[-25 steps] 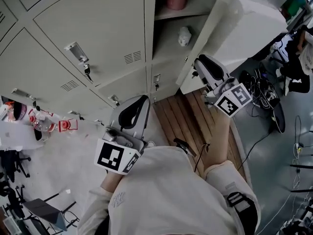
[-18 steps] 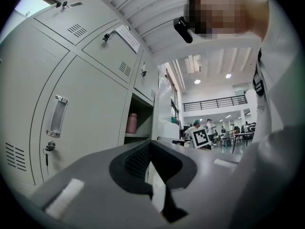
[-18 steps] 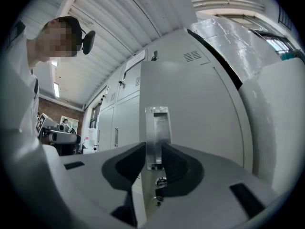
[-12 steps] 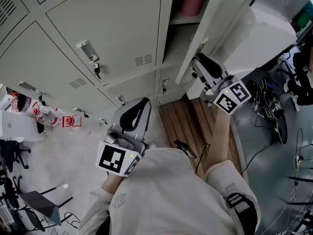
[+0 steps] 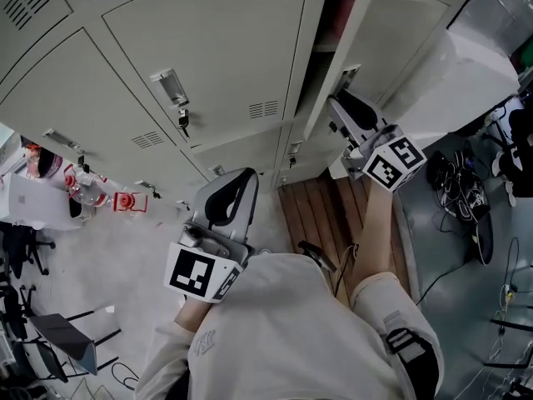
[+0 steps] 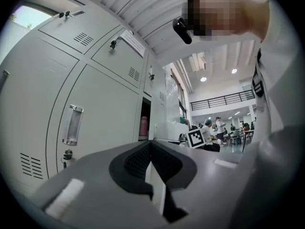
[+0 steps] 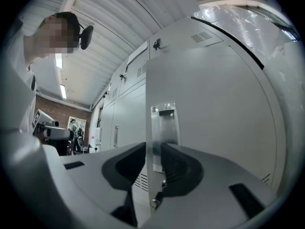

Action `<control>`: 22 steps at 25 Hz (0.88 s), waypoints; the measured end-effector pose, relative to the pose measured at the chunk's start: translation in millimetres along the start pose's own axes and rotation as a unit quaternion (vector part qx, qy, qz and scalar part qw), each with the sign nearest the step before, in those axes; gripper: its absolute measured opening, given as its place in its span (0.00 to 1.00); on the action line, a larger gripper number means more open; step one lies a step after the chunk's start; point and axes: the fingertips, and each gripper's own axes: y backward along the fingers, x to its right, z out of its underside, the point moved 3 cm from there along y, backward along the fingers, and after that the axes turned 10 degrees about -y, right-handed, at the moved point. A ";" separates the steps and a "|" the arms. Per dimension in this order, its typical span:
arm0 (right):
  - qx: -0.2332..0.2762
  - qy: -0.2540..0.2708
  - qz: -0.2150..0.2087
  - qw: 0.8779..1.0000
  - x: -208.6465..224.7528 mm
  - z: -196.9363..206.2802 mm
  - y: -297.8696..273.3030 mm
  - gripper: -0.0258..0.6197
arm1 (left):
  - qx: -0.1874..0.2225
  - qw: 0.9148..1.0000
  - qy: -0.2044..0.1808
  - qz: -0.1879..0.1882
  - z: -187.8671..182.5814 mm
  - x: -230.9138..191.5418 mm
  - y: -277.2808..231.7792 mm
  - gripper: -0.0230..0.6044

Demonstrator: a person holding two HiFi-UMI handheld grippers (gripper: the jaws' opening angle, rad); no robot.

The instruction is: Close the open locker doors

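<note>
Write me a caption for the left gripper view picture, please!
Left tool, shut and empty, facing grey lockers, one compartment open with a pink container inside.

The locker door [image 5: 391, 48] was smooth, matt, grey-painted metal, its handle [image 7: 164, 128] bright bare metal; the floor slats [image 5: 321, 215] under me were dull brown wood.

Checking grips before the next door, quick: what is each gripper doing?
Left gripper: fingers closed, empty.
Right gripper: fingers just opening, apart around the locker door edge, not gripping.
</note>
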 end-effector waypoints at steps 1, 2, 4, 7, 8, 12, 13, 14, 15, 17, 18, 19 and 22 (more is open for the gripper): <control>-0.001 0.000 0.000 1.000 0.6 0.1 -3.3 0.15 | 0.000 1.000 -0.001 -0.003 0.0 -2.5 1.0 0.05; -0.003 0.000 0.000 1.000 1.1 0.0 -6.5 0.15 | -0.001 1.000 -0.001 -0.007 0.0 -4.9 2.0 0.05; -0.006 0.002 0.002 1.000 3.9 0.6 -11.5 0.15 | -0.001 1.000 -0.001 -0.012 0.0 -8.8 3.7 0.05; -0.005 -0.002 0.009 1.000 12.4 3.0 -16.9 0.15 | -0.001 1.000 -0.002 -0.018 0.4 -13.4 5.3 0.05; -0.005 -0.002 0.011 1.000 14.9 3.5 -18.8 0.15 | -0.002 1.000 -0.002 -0.020 0.6 -14.8 5.7 0.05; -0.005 0.000 0.017 1.000 20.9 3.3 -25.9 0.15 | -0.002 1.000 -0.002 -0.026 0.4 -18.3 6.5 0.05; -0.005 0.000 0.018 1.000 22.3 3.2 -27.4 0.15 | -0.002 1.000 -0.002 -0.027 0.4 -18.8 6.6 0.05; -0.005 -0.001 0.019 1.000 23.7 3.3 -29.1 0.15 | -0.003 1.000 -0.002 -0.028 0.6 -19.3 6.6 0.05; -0.006 -0.001 0.020 1.000 25.1 3.6 -31.0 0.15 | -0.003 1.000 -0.002 -0.029 1.1 -19.9 6.7 0.05; -0.007 -0.001 0.022 1.000 28.1 4.9 -35.1 0.15 | -0.005 1.000 -0.002 -0.031 2.1 -21.2 7.1 0.05; -0.007 -0.001 0.023 1.000 29.5 5.6 -37.1 0.15 | -0.005 0.999 -0.002 -0.032 2.3 -21.9 7.1 0.05; -0.007 -0.002 0.024 1.000 30.7 6.1 -39.0 0.15 | -0.005 0.999 -0.002 -0.034 2.3 -22.6 7.2 0.05; -0.009 -0.003 0.030 1.000 34.4 7.4 -44.0 0.15 | -0.003 0.999 -0.003 -0.038 1.8 -24.2 7.5 0.05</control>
